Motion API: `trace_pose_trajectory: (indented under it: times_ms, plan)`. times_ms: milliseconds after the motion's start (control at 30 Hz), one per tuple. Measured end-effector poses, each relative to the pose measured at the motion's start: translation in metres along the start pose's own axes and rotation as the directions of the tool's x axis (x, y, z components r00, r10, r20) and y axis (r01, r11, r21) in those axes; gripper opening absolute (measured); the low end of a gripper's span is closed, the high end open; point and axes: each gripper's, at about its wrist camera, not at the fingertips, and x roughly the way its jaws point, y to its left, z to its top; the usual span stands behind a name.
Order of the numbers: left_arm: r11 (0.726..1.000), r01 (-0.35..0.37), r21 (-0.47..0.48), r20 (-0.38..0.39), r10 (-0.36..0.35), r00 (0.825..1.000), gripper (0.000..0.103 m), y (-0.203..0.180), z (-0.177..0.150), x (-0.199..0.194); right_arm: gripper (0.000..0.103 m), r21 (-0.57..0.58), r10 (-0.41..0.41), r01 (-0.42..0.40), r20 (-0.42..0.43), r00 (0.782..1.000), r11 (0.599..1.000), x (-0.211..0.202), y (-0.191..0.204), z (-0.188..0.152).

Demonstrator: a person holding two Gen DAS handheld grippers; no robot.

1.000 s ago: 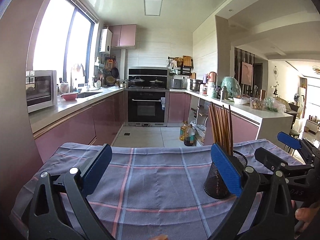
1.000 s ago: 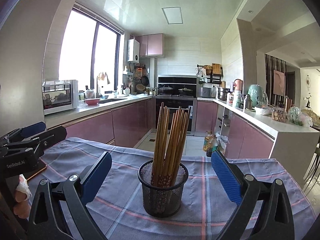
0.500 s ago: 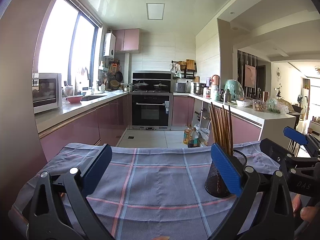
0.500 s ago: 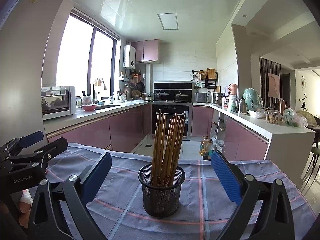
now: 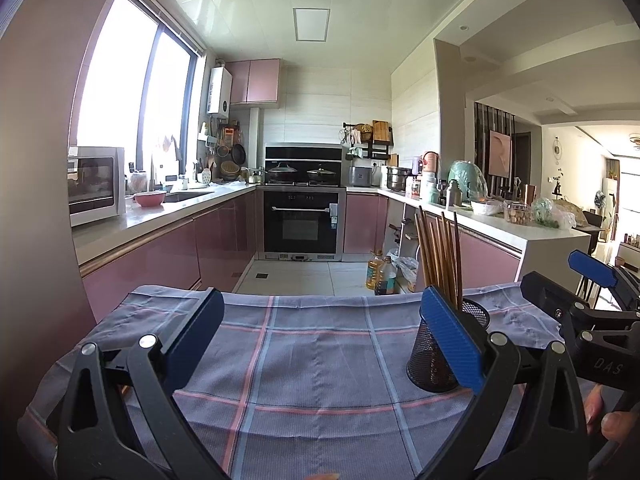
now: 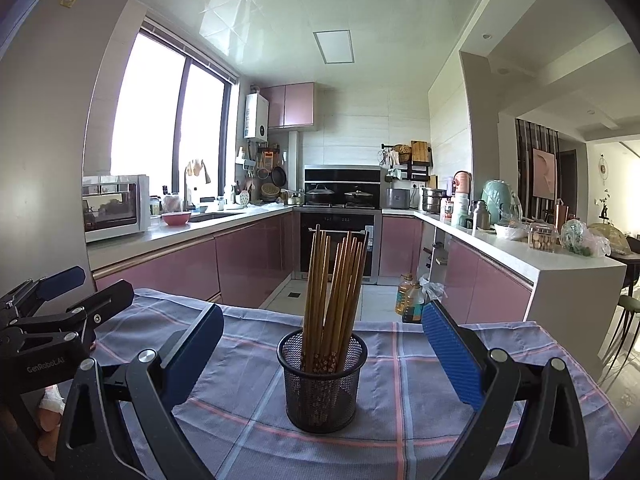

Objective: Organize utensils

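Daylight floods through a tall window (image 6: 168,128) into a kitchen of pink cabinets (image 6: 248,264), white counters (image 6: 516,256) and built-in oven (image 6: 340,240).

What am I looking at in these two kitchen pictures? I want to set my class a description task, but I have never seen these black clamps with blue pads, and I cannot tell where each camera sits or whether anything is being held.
No robot arm is involved: a person holds a hand-held two-finger gripper in each hand. Each picture comes from a wide-angle camera mounted on one gripper, looking forward between its blue-padded fingers.

In the left camera's view, the left gripper is open over a checked cloth, and the right gripper shows at the edge. In the right camera's view, the right gripper is open, with a black mesh cup standing upright on the cloth between its fingers but untouched. The cup holds wooden chopsticks. Neither gripper holds anything. Behind is a kitchen with pink cabinets.
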Motion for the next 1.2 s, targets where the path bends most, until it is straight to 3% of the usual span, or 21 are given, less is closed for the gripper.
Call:
trace_pose_trajectory:
  times_ms: [1200]
  plan:
    - [1.000, 0.014, 0.000, 0.002, -0.014, 1.000, 0.097, -0.005, 0.001, -0.013, 0.096, 0.012, -0.010, 0.010, 0.012, 1.000, 1.000, -0.010, 0.001, 0.001]
